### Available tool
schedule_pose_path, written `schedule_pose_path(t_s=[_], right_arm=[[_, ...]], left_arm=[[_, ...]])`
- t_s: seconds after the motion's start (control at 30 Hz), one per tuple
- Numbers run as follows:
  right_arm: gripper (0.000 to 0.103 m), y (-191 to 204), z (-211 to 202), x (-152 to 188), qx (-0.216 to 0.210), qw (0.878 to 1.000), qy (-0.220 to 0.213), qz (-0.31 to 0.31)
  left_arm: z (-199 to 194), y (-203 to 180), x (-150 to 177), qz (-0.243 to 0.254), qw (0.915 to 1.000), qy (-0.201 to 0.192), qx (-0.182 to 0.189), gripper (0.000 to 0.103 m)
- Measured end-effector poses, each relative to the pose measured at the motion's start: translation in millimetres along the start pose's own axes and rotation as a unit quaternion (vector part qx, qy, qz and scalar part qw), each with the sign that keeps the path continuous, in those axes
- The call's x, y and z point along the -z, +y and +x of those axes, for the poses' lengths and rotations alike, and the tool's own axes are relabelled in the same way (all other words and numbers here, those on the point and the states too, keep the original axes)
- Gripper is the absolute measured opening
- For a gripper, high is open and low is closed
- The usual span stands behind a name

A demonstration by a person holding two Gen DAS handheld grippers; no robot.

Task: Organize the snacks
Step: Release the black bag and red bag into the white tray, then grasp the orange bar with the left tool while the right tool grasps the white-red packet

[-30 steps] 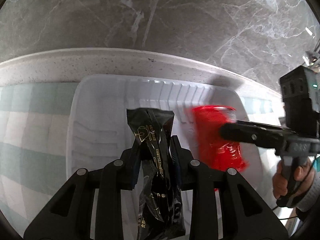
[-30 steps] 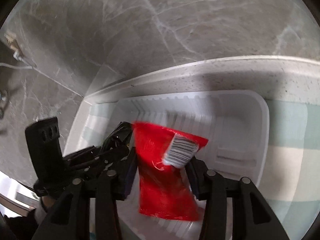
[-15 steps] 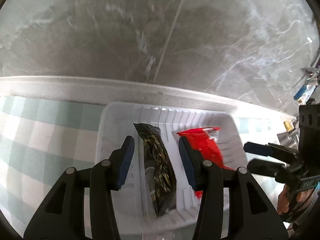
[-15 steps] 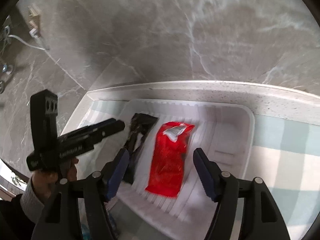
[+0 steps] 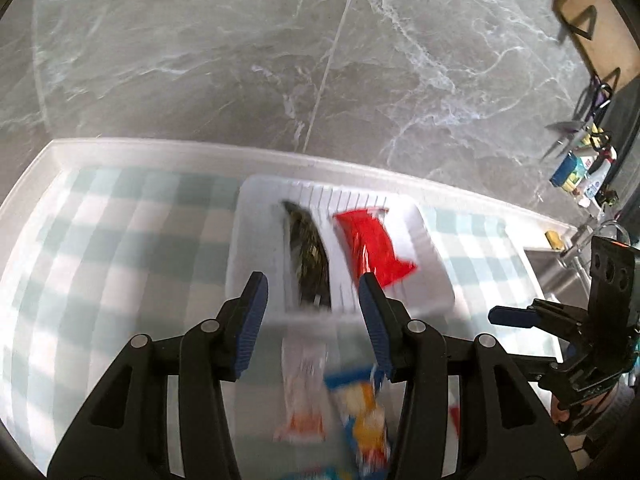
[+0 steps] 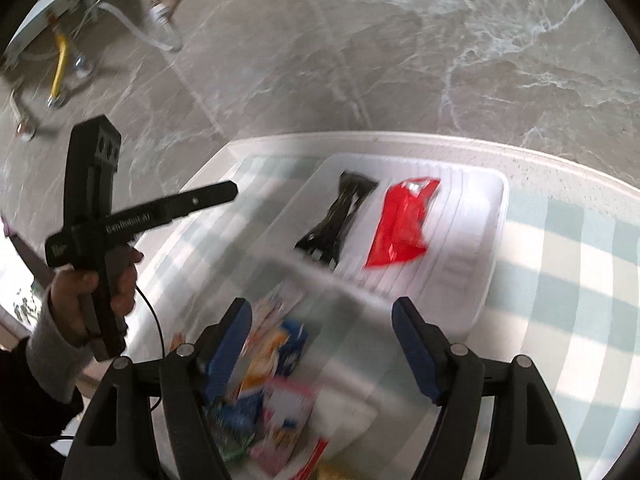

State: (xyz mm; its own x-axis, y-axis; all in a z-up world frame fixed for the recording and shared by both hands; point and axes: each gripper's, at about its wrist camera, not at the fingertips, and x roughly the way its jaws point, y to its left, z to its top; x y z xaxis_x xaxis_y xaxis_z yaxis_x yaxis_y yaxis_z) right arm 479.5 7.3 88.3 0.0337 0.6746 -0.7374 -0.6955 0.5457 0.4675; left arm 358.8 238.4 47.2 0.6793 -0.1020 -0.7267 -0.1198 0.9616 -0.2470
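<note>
A black snack packet and a red snack packet lie side by side in a white ribbed tray. They also show in the right wrist view, black packet, red packet, tray. My left gripper is open and empty, above the tray's near edge. My right gripper is open and empty, pulled back from the tray. Several loose snack packets lie in a clear bin below both grippers, also in the right wrist view.
The tray sits on a green-and-white checked cloth on a white counter against a grey marble wall. A sink lies at the right. The right gripper shows in the left view; the left gripper in the right view.
Both grippers let go of their packets, black and red, which now lie in the tray. Both grippers have opened and pulled back toward the bin of loose snacks.
</note>
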Motion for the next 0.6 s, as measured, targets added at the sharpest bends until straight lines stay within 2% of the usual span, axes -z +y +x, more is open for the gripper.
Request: schedule_pose_path(t_s=[0.23,0.4,0.6], right_arm=[[0.075,22,1,56,0.011,0.999,0.042,-0.003],[0.075,28,9,95,0.007,0.997,0.076,0.014],[0.075,30,15,120,-0.020,0.994,0.095,0.049]], left_arm=[[-53,22,78,-0.031,0.9982,0.041,-0.029,0.045],[-68,44,139,-0.067,0.9929,0.084,-0.050,0.045],[-71,55,182,-0.090,0.9880,0.111,-0.058,0.045]])
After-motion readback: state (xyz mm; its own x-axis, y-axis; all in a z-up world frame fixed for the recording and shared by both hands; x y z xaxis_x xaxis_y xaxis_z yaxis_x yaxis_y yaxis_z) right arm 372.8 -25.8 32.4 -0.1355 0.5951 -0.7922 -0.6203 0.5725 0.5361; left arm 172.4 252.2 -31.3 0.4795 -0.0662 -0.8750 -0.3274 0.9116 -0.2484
